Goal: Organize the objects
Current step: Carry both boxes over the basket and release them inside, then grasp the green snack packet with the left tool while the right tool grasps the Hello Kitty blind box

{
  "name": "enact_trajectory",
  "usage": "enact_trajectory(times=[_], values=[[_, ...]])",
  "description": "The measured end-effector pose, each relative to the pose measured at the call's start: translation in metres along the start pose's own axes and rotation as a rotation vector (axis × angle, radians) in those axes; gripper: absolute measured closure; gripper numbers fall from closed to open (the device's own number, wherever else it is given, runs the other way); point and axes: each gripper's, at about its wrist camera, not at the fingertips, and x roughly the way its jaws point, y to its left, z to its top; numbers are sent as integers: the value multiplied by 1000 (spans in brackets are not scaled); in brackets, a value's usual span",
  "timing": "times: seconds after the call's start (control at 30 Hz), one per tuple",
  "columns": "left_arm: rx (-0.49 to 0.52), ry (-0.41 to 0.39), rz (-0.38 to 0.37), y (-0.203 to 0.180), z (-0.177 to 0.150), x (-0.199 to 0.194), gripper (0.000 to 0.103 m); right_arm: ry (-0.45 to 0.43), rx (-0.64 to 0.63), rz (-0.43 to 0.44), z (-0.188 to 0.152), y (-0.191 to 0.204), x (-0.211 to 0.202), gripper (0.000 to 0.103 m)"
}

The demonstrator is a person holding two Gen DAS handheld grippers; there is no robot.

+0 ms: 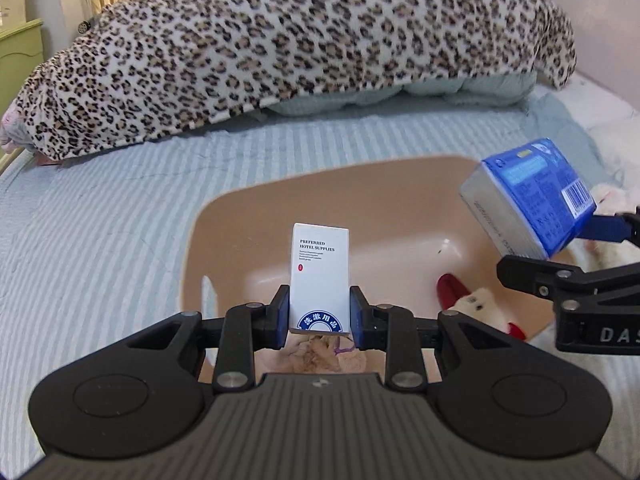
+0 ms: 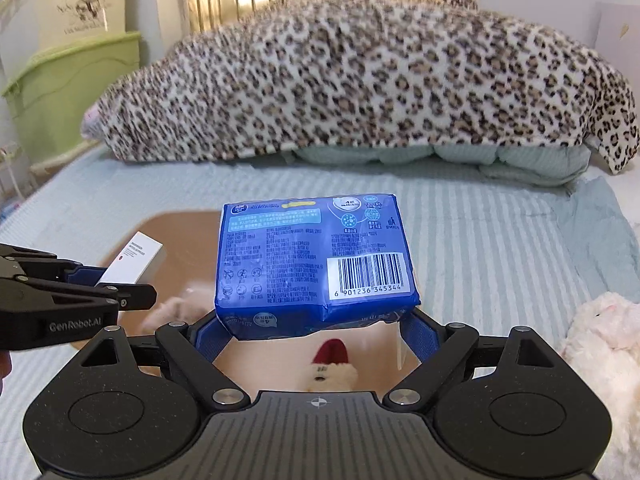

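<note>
- Left wrist view: the left tool [image 1: 319, 312] grips a white box [image 1: 319, 276] above the tan basin [image 1: 240, 216].
- The right tool [image 2: 316, 330] clamps a blue tissue pack [image 2: 316, 260].

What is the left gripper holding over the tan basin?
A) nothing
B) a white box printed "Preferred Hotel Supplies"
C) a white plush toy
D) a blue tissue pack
B: in the left wrist view the left gripper has its fingers pressed on both sides of the white box, above the tan basin; the blue tissue pack sits in the right gripper.
</note>
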Motion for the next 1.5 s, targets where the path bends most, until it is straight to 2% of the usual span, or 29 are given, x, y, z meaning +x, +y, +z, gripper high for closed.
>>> enact_trajectory(times=[0.23,0.37,0.43,0.47,0.53,0.6,0.83,1.1,1.27,1.5], values=[[19,73,25,-7,-9,34,71,92,-41,-66,-7,3,44,15],[-1,104,19,-3,-15,39,71,90,-72,-71,-10,7,47,14],[-10,107,29,-3,-16,36,69,91,-67,-78,-9,7,47,9],[-14,108,32,-3,-16,33,66,87,-62,-82,-8,6,45,9],[-24,104,46,-2,-15,23,30,80,-44,-66,-7,3,39,5],[-25,75,56,-1,-14,8,24,75,-26,-57,-4,2,30,0],[0,64,63,5,-20,-32,17,50,-5,-32,-4,11,-14,0],[3,71,80,16,-41,-66,16,56,1,-38,-30,22,-49,0],[-5,87,79,29,-61,-77,16,96,40,-23,-51,29,-52,0],[-33,164,94,49,-97,-63,16,160,47,-7,-91,52,-39,0]])
